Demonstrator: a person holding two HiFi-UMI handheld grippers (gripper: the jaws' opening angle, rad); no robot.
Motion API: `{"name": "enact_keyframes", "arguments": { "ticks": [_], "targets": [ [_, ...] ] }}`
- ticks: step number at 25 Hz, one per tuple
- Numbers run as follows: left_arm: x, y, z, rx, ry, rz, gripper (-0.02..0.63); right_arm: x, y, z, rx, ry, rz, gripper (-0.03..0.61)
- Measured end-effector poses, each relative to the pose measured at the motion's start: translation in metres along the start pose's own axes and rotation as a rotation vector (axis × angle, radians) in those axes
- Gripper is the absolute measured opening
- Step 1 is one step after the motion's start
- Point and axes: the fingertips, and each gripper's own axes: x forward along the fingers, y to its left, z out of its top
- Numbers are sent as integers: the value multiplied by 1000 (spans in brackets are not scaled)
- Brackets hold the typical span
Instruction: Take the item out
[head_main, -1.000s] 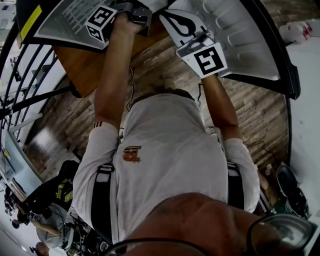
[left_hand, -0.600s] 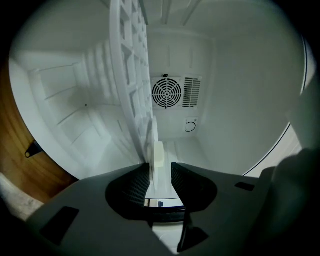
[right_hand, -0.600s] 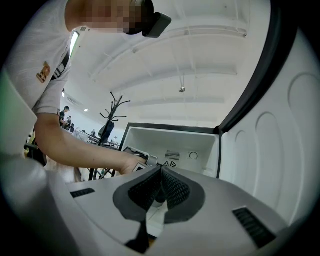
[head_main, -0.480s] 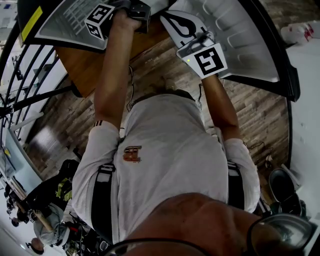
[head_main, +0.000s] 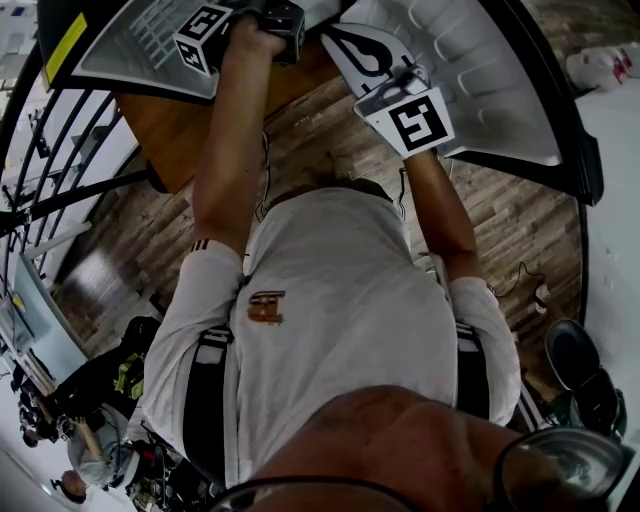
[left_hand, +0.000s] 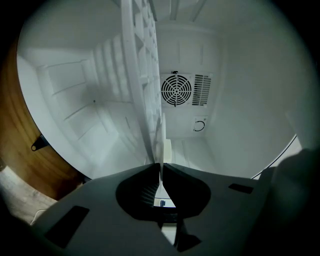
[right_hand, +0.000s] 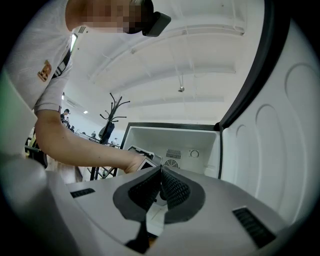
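A white wire shelf (left_hand: 142, 85) inside the small fridge runs edge-on away from my left gripper (left_hand: 160, 167). The jaws are closing, and their tips pinch the shelf's thin front edge. In the head view the shelf's grid (head_main: 140, 40) shows at the top left, by the left gripper's marker cube (head_main: 203, 35); the fingertips are cut off by the frame's top edge. My right gripper (right_hand: 160, 169) is shut with nothing between its ribbed pads. It hangs in front of the open fridge, beside the door. Its marker cube (head_main: 418, 120) sits right of the left arm.
The fridge's white back wall carries a round fan grille (left_hand: 176, 90) and a vent. The open door (head_main: 480, 80) with its moulded white liner stands at the right. A wooden cabinet side (head_main: 170, 130) borders the left. A black coat stand (right_hand: 111, 117) stands behind.
The left hand and its marker cube have edged slightly further up into the fridge. The right gripper has stayed almost still.
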Motion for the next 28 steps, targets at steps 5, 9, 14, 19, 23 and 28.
{"name": "enact_keyframes", "arguments": {
  "ticks": [5,9,14,19,23,28],
  "targets": [
    [0,0,1,-3,-13,-9,32,-2,0,-1,-2,2,-5,34],
    [-2,1,2,1,-23,-19,31,-2,1,-3,0,10,-7,34],
    [-7,0,1,6,-19,-32,29,-3,5,-3,1,11,-4,34],
    [-12,-3,0,30,-13,-49,28,-3,8,-3,1,13,-2,34],
    [-17,-8,-4,54,2,-64,28,-2,9,-1,2,9,-3,34],
    [-29,-12,-15,82,35,-81,28,-4,9,2,10,6,-16,34]
  ]
}}
